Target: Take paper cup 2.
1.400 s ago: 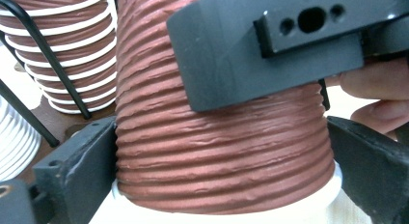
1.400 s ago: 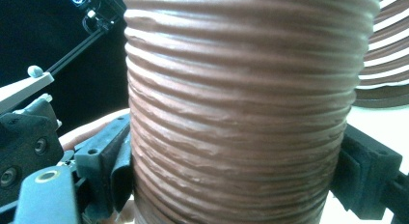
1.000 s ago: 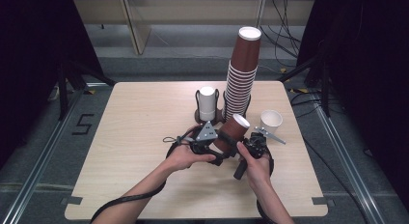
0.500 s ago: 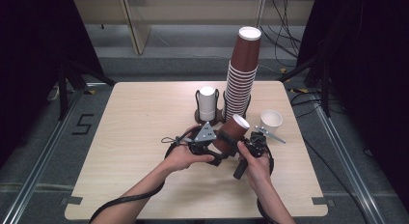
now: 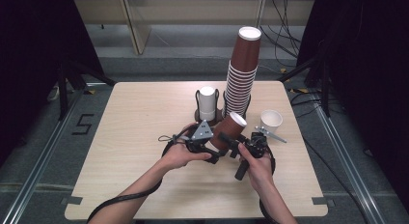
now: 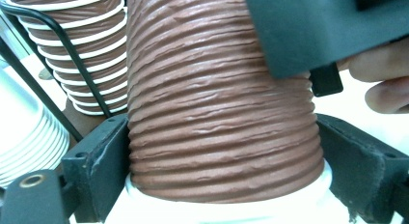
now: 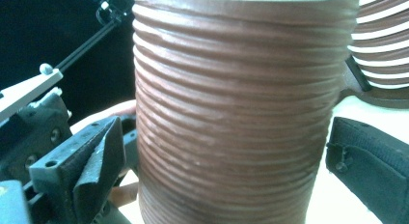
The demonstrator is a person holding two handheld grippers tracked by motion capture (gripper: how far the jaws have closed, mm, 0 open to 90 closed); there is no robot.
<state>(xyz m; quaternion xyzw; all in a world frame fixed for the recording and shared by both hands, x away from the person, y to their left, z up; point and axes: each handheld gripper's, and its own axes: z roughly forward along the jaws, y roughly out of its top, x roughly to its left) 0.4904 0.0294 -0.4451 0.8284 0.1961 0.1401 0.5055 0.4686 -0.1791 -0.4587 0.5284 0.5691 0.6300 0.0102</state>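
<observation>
- Cup [image 5: 230,131], brown and ribbed, lies tilted at the centre of the high view, just above the worktop [image 5: 120,137], between the two grippers.
- Left gripper [image 5: 205,143] has its fingers [image 6: 99,156] clenched on the cup near its white rim.
- Right gripper [image 5: 246,147] has just been spreading its fingers [image 7: 91,156]; the cup is between them, with gaps at both sides, so released.
- Worktop is pale wood with rounded corners, mostly bare at the left.
- Behind the cup, at upper centre, a tall stack [image 5: 241,79] of brown cups stands in a black wire holder [image 5: 198,99] beside a white stack [image 5: 207,102].
- A white cup [image 5: 271,120] stands at the right.
- Grey floor with metal rails [image 5: 43,151] surrounds the worktop; a "5" [image 5: 82,123] is marked at left, and dark curtains [image 5: 34,50] hang at both sides.
</observation>
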